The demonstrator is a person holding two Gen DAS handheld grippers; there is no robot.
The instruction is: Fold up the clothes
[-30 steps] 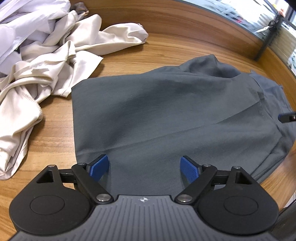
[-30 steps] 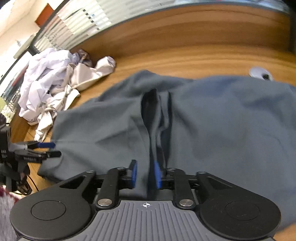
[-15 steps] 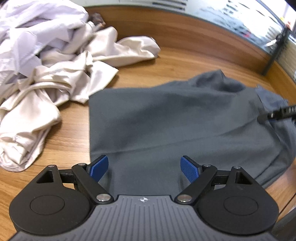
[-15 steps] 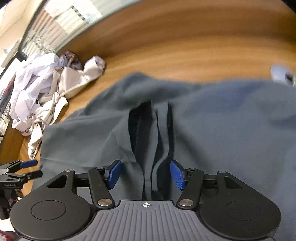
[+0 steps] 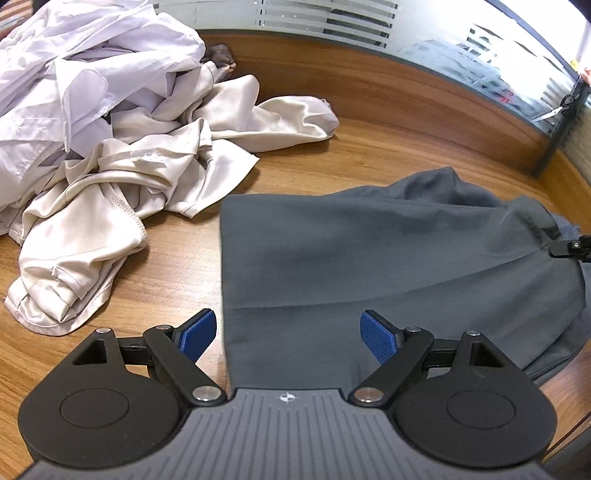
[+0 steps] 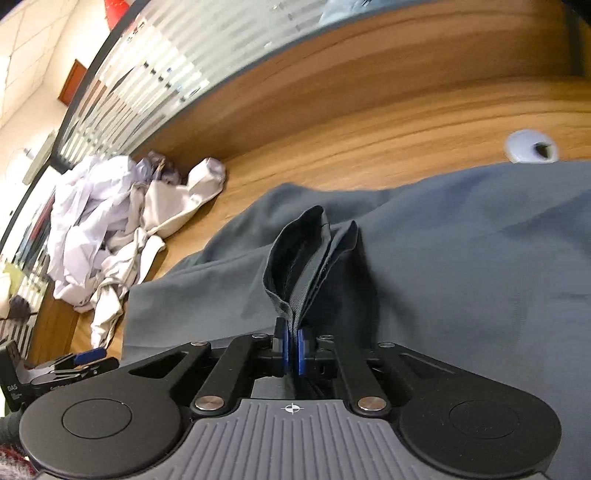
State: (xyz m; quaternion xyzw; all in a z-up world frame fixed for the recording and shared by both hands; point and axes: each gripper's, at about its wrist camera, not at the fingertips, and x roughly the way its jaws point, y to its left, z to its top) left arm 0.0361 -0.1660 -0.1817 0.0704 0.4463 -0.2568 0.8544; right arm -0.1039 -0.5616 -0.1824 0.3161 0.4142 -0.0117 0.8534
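My right gripper [image 6: 291, 350] has just snapped shut on the trousers' [image 6: 461, 258] waistband; left gripper [image 5: 286, 334] hangs spread above the hem (fold can begin).

A wooden desk [image 5: 388, 147] backed by a frosted, striped glass partition [image 5: 325, 18].

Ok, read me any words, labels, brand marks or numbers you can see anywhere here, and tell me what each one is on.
"BAS": white letters on the black body of the left gripper, cut off at the picture's left edge.
Smaller white print below it: too blurred to read.
Round crosshair mark, no letters: on the grey housing of each gripper.
Grey trousers, pale clothes pile: no text visible.
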